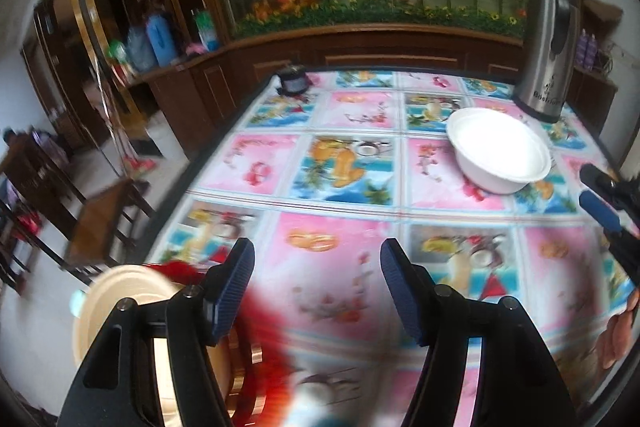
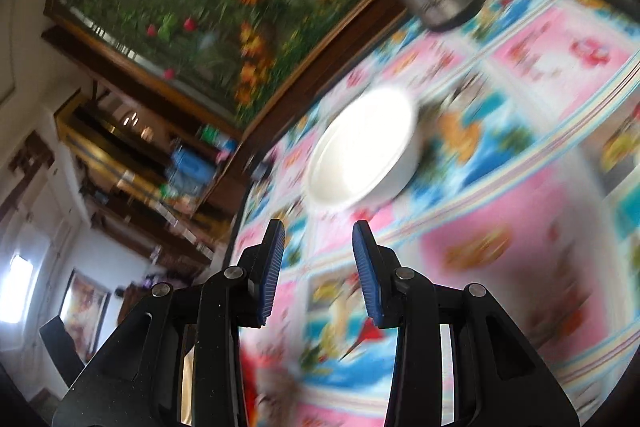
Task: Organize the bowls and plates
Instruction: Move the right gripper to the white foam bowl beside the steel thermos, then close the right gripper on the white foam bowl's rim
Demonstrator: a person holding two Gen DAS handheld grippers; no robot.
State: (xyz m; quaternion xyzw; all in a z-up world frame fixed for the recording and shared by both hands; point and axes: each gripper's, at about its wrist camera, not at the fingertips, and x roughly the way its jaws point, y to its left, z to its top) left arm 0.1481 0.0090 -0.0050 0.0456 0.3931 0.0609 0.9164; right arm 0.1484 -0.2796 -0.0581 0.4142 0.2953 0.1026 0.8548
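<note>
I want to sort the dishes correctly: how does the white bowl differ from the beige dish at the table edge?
The white bowl is bright white; the beige dish is cream. The white bowl stands far out near the steel flask; the beige dish is close, partly hidden behind the left gripper. Both are round.

Table [image 1: 340, 267] wearing a pink-and-blue picture-tile cloth is carrying a white bowl [image 1: 498, 151], a steel flask [image 1: 546, 47] just behind it, a small dark pot [image 1: 293, 79] – far corner.
</note>
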